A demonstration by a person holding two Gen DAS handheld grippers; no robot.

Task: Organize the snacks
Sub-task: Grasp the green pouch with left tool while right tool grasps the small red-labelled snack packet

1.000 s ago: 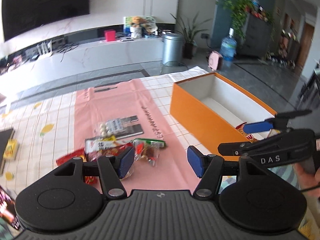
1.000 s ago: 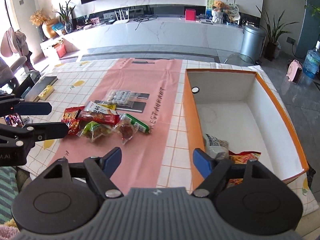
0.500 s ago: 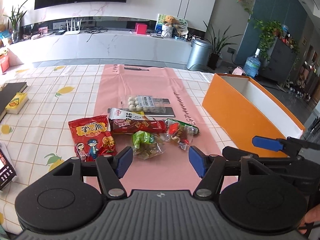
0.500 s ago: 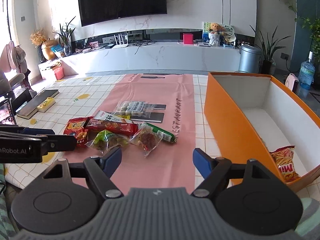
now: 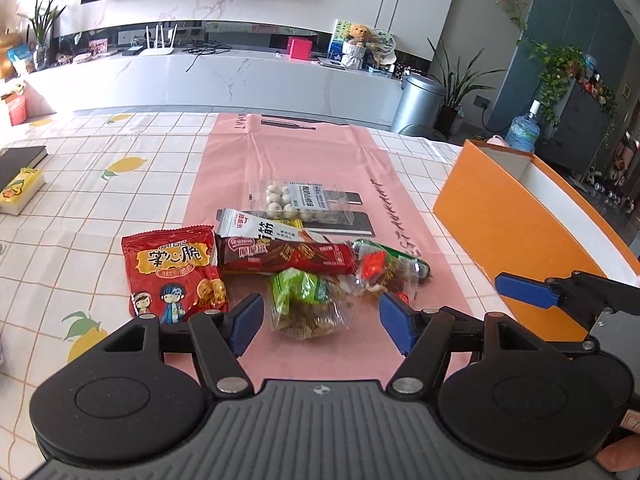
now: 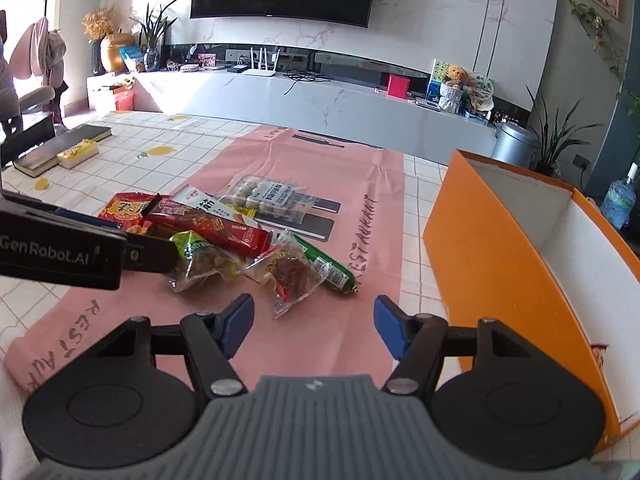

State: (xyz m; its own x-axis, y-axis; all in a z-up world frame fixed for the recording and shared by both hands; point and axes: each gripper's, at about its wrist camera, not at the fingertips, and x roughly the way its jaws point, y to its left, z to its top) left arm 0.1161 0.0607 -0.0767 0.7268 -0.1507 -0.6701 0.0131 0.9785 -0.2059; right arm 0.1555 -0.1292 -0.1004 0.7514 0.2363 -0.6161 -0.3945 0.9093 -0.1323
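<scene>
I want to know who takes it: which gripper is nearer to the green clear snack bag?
Left. The left gripper hovers right at the green clear snack bag, which lies just ahead of its open jaws. The right gripper is off to the bag's right, aimed at the red-filled packet.

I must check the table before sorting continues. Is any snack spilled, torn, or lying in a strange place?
Nothing spilled or visibly torn. The snack packets lie in a loose, overlapping heap on the pink mat, outside the orange box; that is simply unsorted, not odd.
</scene>
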